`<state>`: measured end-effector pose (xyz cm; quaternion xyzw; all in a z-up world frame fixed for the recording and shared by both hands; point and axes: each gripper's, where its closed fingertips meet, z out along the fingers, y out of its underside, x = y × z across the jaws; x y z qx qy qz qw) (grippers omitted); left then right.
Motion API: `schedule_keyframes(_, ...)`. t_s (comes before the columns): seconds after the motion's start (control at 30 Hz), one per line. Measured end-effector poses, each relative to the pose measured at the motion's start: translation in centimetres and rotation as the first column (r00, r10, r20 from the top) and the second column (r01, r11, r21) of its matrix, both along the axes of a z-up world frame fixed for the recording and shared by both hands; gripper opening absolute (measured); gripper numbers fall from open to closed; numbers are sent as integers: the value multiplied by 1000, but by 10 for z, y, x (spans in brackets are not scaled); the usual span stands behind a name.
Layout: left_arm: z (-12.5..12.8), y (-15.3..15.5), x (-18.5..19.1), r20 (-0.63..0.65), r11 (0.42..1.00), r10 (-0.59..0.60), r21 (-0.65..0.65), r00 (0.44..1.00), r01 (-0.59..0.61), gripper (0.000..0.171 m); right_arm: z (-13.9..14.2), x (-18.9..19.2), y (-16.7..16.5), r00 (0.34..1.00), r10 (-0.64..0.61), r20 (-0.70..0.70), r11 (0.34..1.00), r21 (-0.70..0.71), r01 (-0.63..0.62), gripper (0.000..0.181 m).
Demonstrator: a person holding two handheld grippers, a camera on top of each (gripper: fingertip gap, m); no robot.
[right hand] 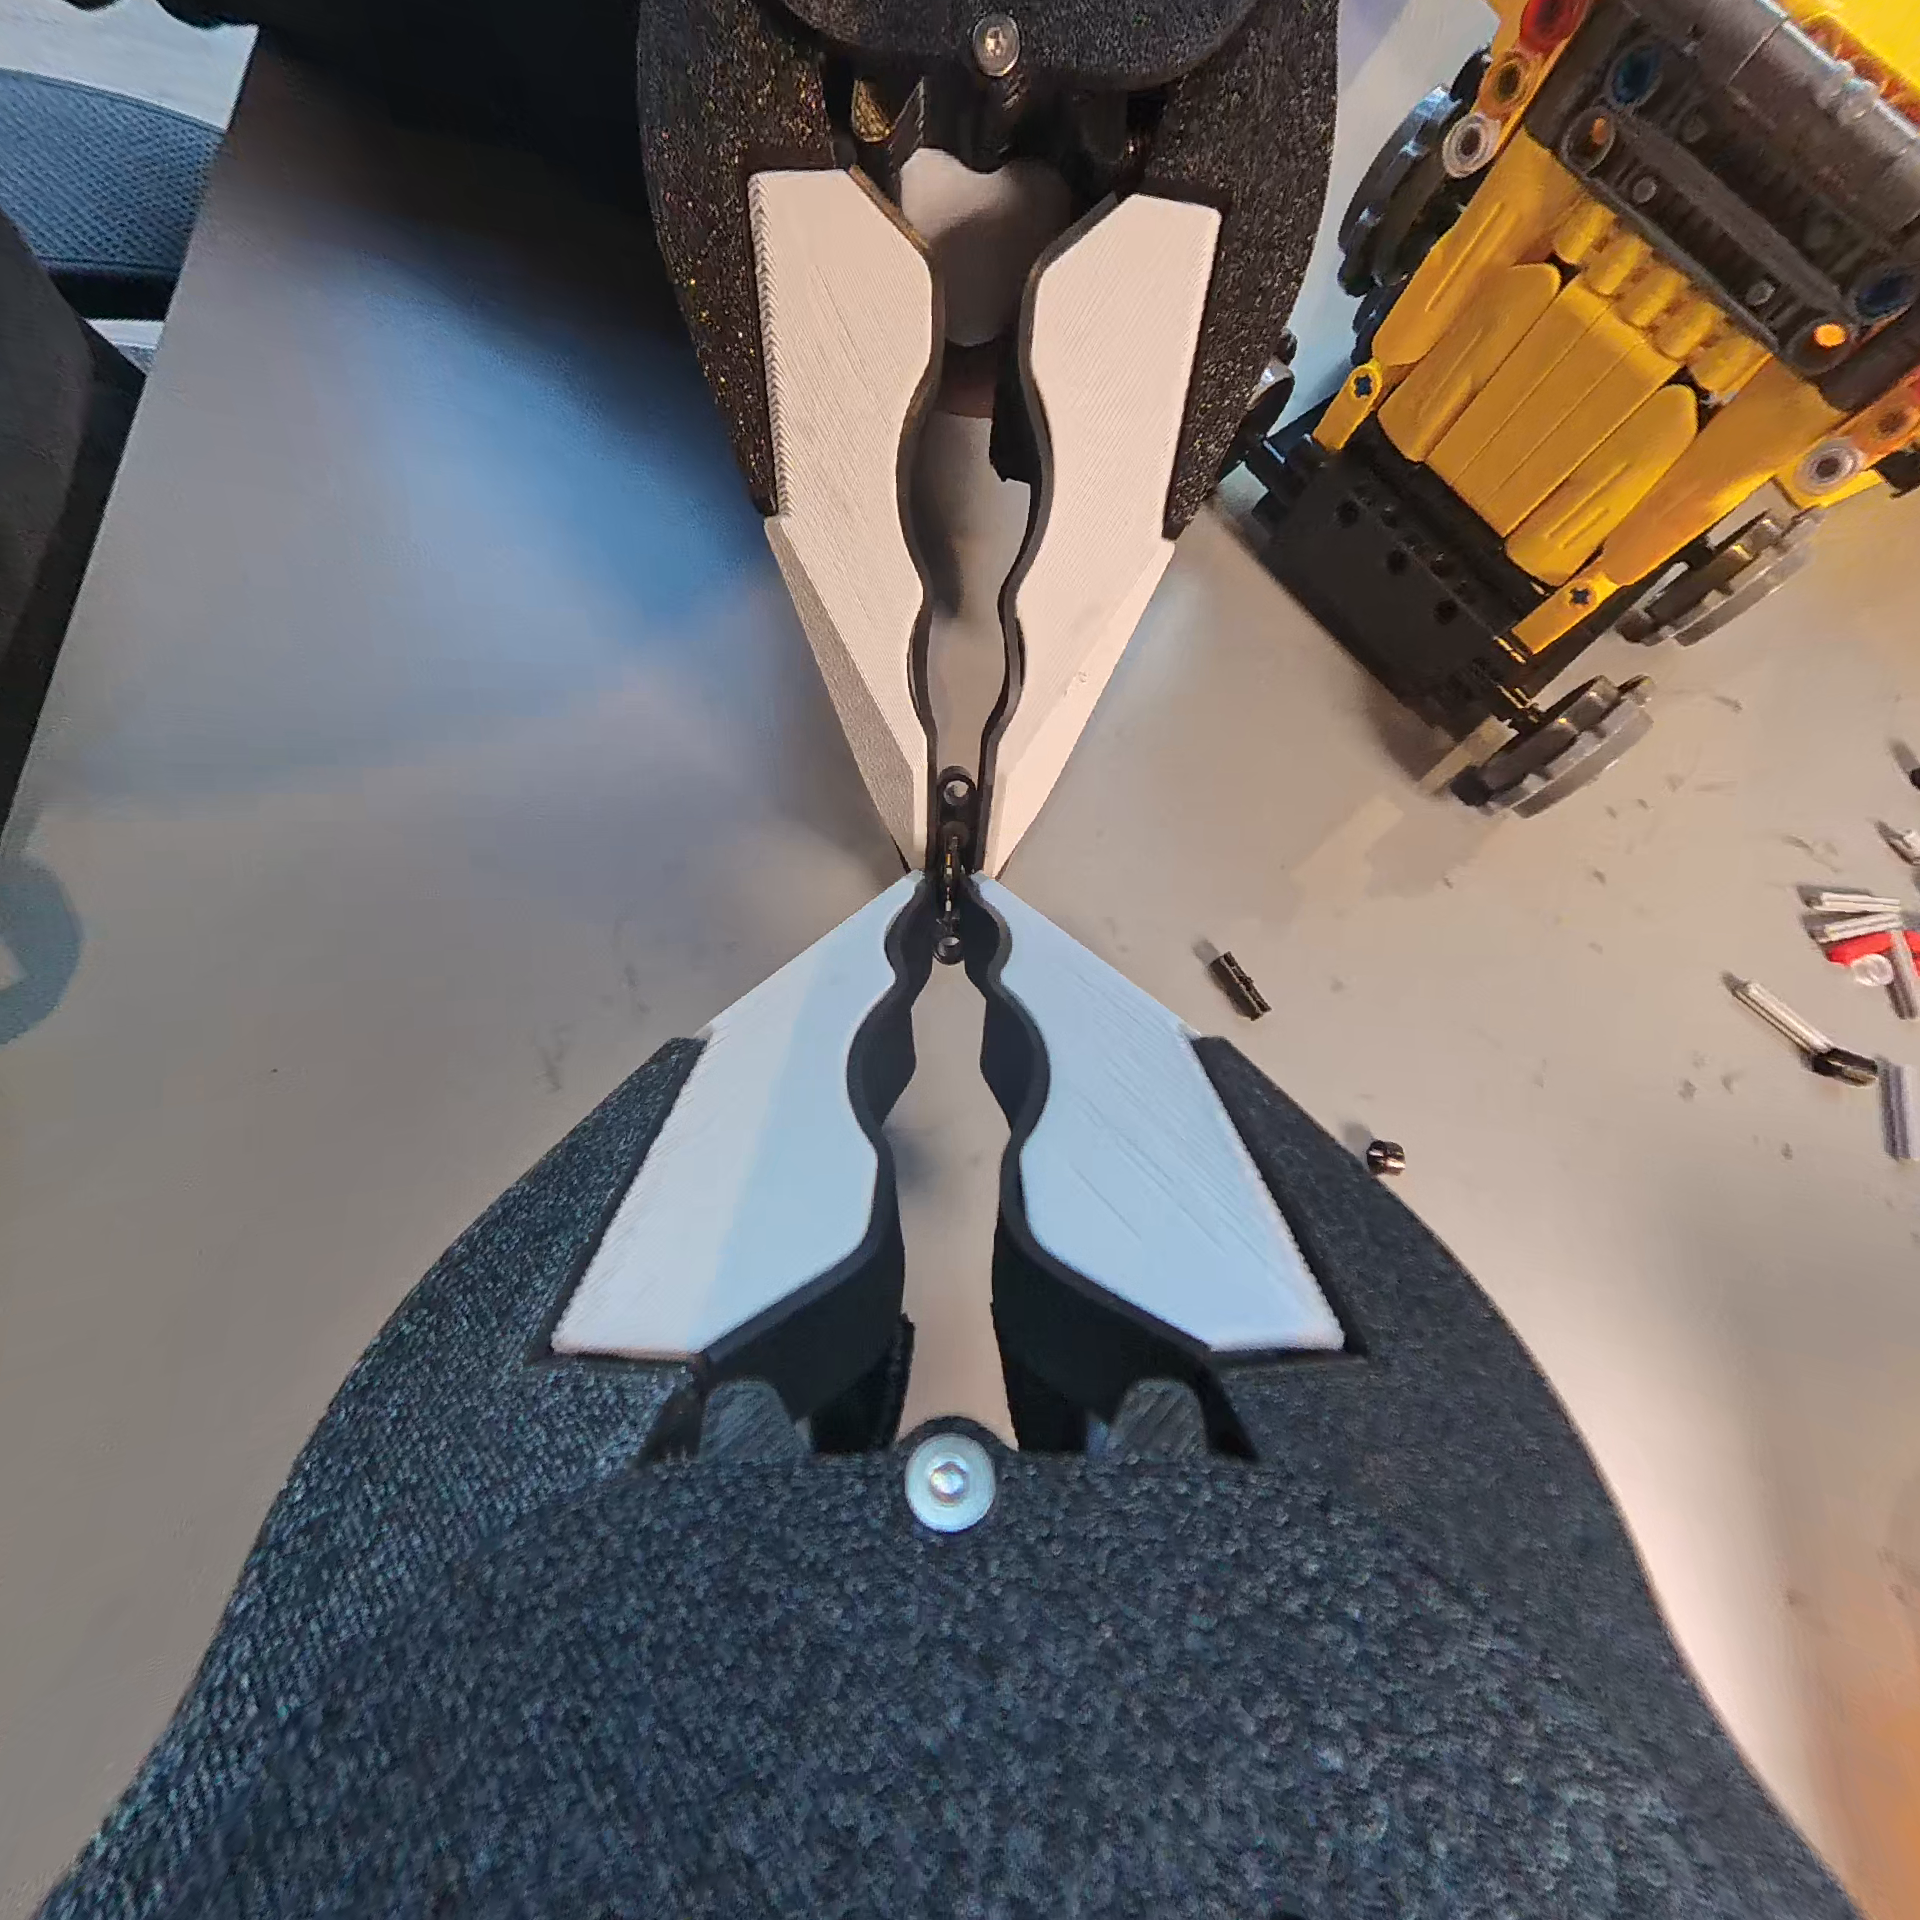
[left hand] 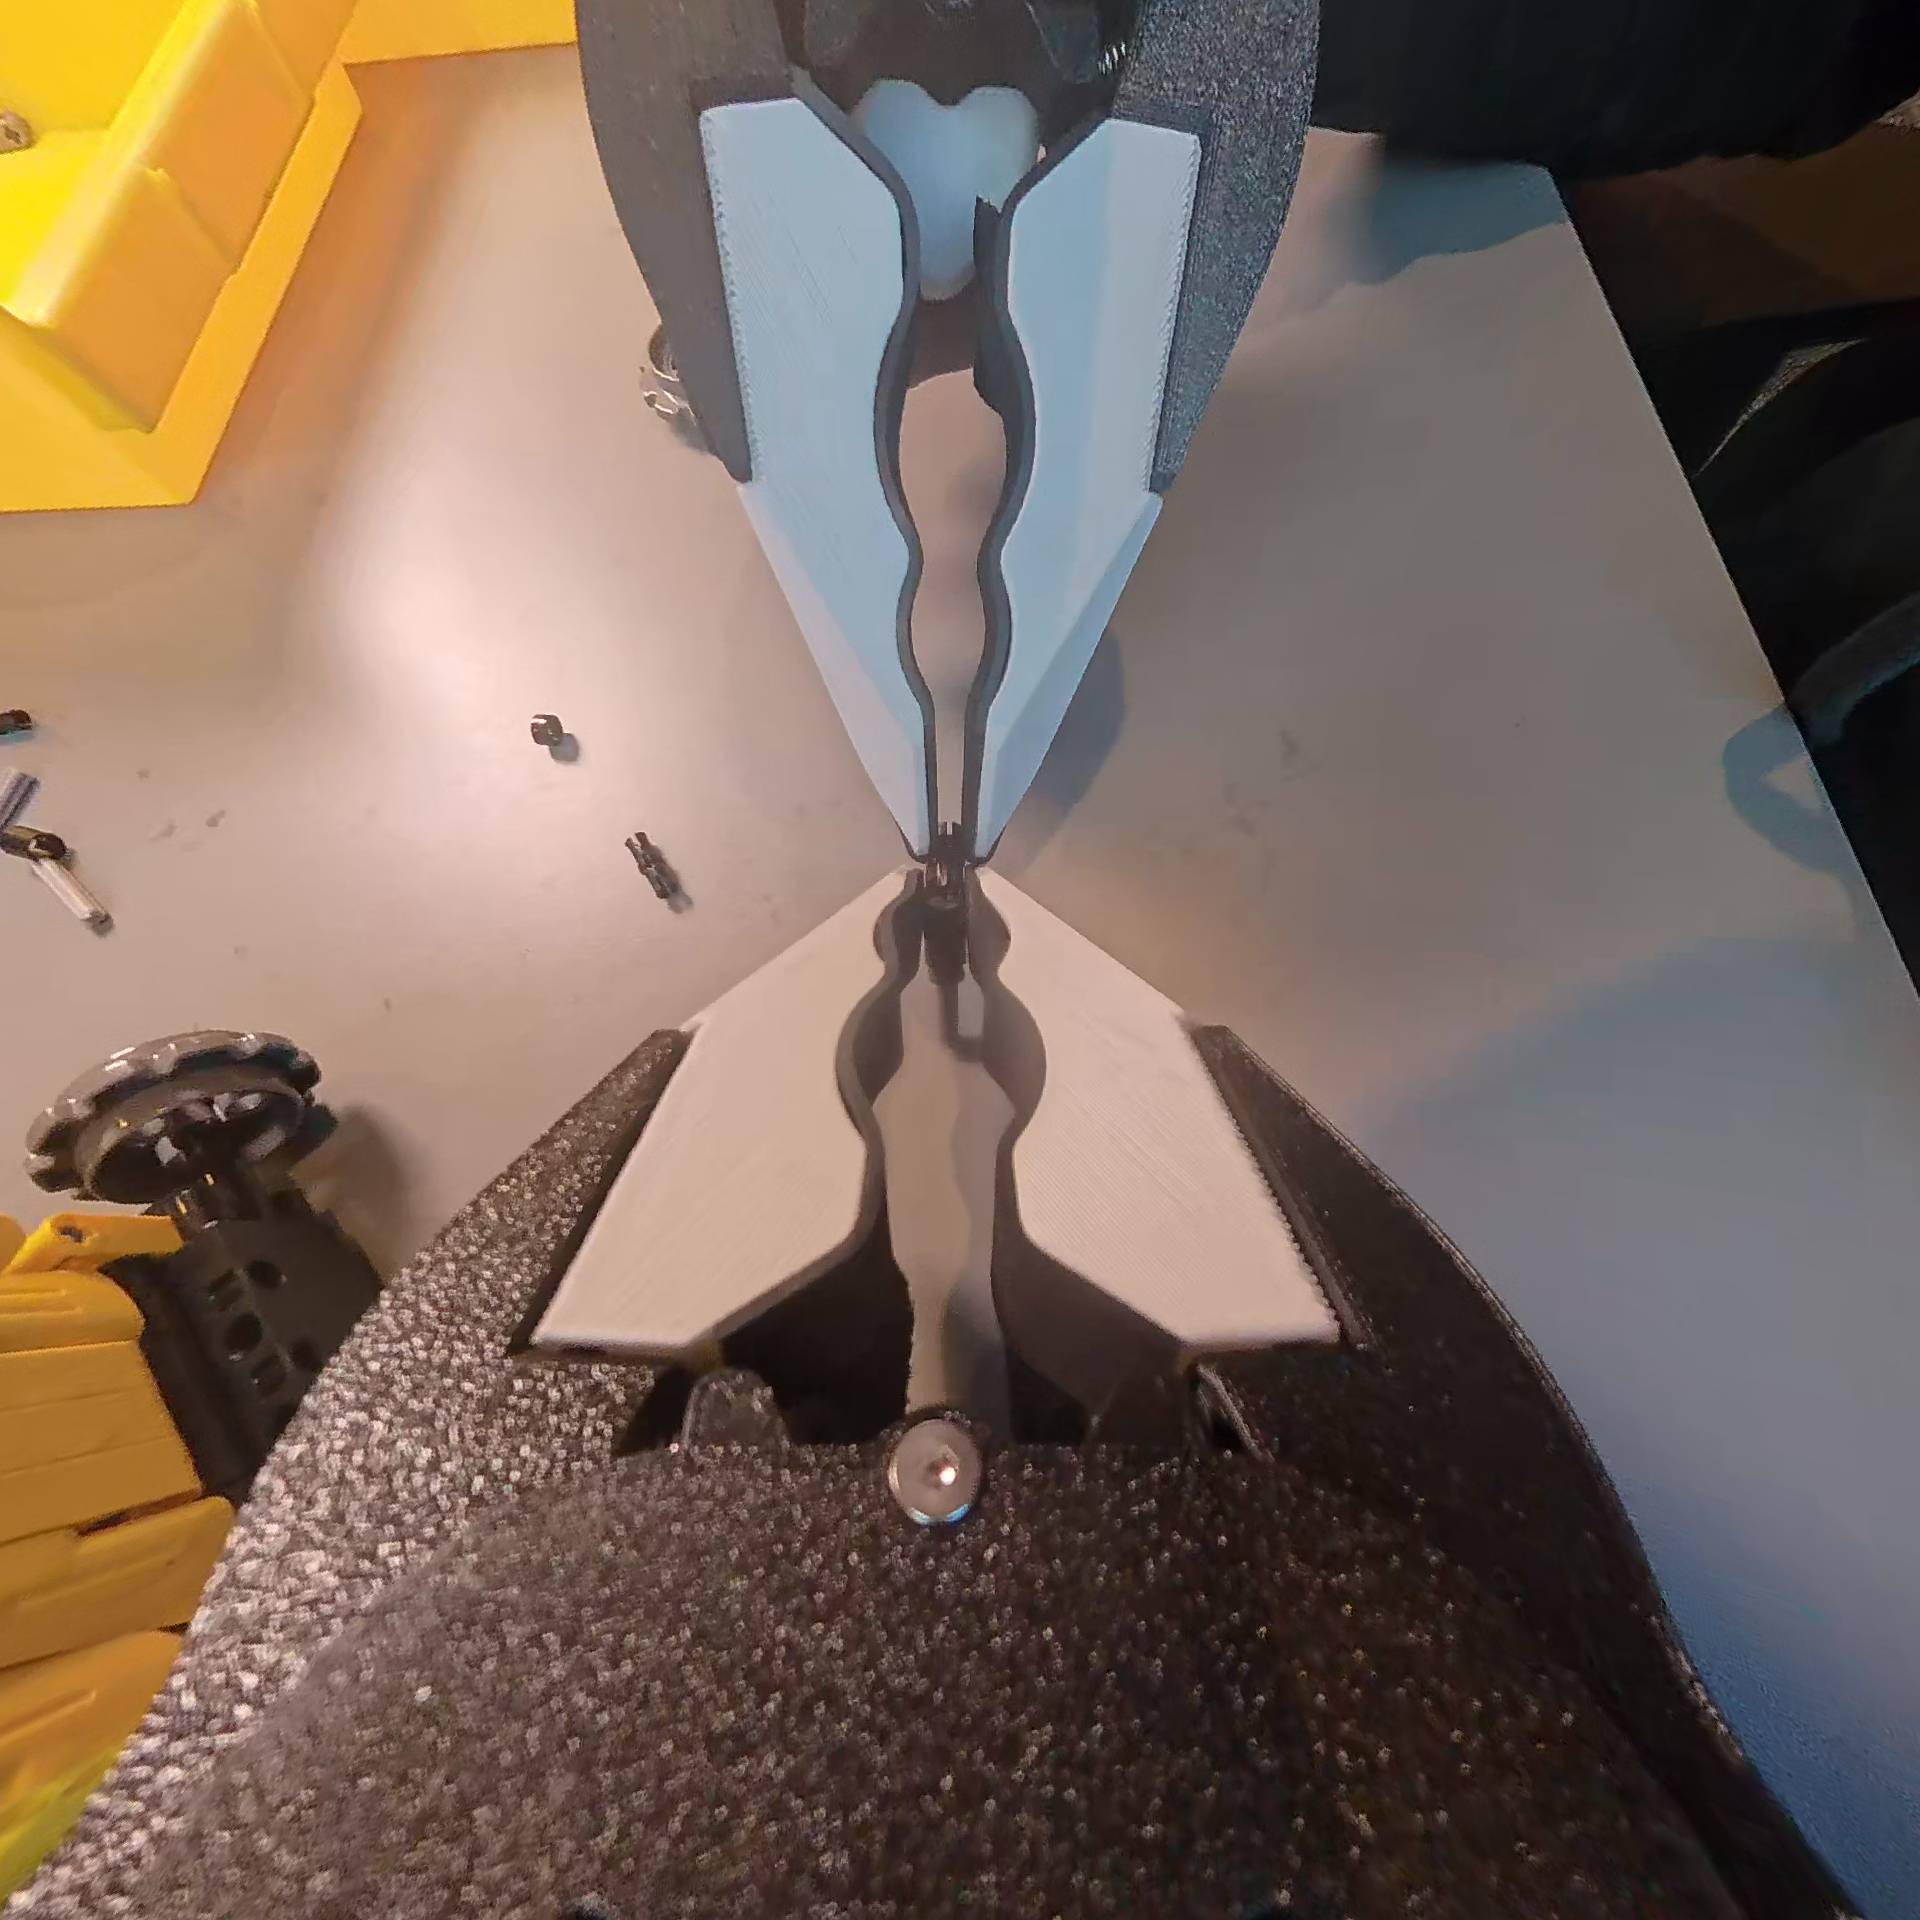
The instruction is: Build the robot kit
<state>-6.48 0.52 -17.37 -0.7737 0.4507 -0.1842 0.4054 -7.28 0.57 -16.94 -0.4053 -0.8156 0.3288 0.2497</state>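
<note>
Black connector pin (left hand: 943, 914) pinched between two grippers, left gripper (left hand: 943, 883) and right gripper (right hand: 948, 894)

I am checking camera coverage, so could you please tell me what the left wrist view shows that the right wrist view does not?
Only the left wrist view shows the yellow tray at its upper left and a black toothed wheel at its lower left.

Only the right wrist view shows the yellow and black brick-built vehicle nearly whole, and a cluster of grey and red pins at its right edge.

Both show the left gripper and the right gripper meeting tip to tip, pinching small black parts over the grey table.
</note>
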Motion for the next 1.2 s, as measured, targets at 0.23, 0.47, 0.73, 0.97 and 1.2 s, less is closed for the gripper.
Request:
schedule_keyframes(0.23, 7, 3, -1, 56, 1000, 28, -2, 998, -28, 5, 10, -3, 3, 996, -14, -85, 998, -66, 8, 4)
schedule_keyframes(0.47, 11, 4, -2, 81, 1000, 32, -2, 996, -31, 5, 5, -1, 7, 997, -17, -81, 999, -50, 13, 4)
schedule_keyframes(0.73, 7, 4, -3, 52, 999, 38, 1, 998, -38, 5, 3, -2, 7, 998, -19, -65, 1000, 21, 21, 4)
schedule_keyframes(0.97, 3, 4, -2, 30, 999, 39, -7, 999, -39, 5, 2, -1, 6, 998, -3, -59, 994, 113, 10, 4)
schedule_keyframes(1.2, 1, 5, -2, 4, 999, 46, -4, 999, -46, 5, -5, 2, 10, 1000, 2, -10, 980, 201, 0, 4)
